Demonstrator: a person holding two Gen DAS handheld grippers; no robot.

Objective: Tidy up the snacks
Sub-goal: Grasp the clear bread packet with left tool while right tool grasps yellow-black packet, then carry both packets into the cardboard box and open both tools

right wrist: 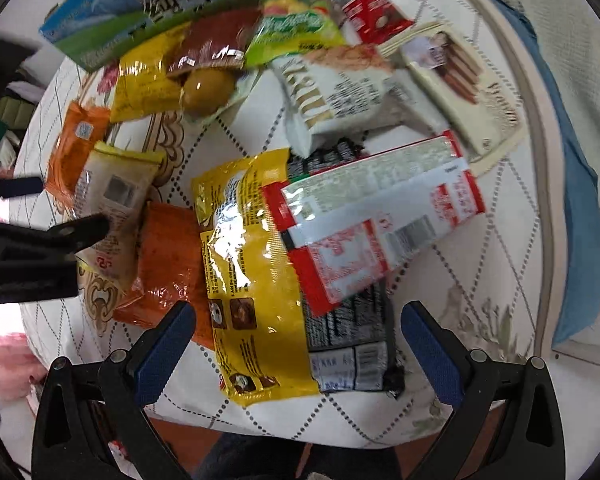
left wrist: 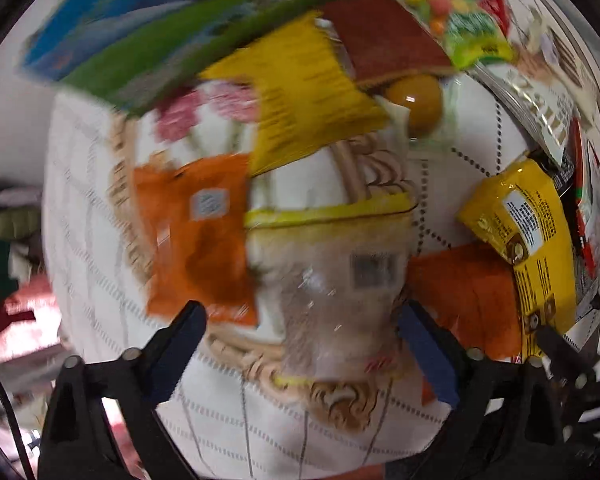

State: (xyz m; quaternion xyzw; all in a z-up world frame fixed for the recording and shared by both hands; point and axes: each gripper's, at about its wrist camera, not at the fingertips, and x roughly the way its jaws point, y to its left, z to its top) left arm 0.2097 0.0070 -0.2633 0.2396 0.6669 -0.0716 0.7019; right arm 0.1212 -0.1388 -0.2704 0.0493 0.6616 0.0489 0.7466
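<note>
Many snack packets lie on a white quilted cloth (left wrist: 84, 248). My left gripper (left wrist: 302, 320) is open, its jaws on either side of a clear packet with a yellow top band (left wrist: 332, 280), which also shows in the right wrist view (right wrist: 112, 216). An orange packet (left wrist: 200, 240) lies left of it. My right gripper (right wrist: 296, 320) is open above a large yellow bag (right wrist: 252, 280), a black packet (right wrist: 352, 332) and a red-and-white packet (right wrist: 376, 220). The left gripper (right wrist: 48, 204) shows in the right wrist view at left.
A blue-and-green milk carton (right wrist: 148, 4) lies at the far edge. Near it are a yellow packet (right wrist: 144, 76), a packaged egg (right wrist: 208, 92), a green candy bag (right wrist: 296, 36), white packets (right wrist: 332, 96) and a cream box (right wrist: 468, 92). An orange bag (right wrist: 168, 264) lies beside the yellow bag.
</note>
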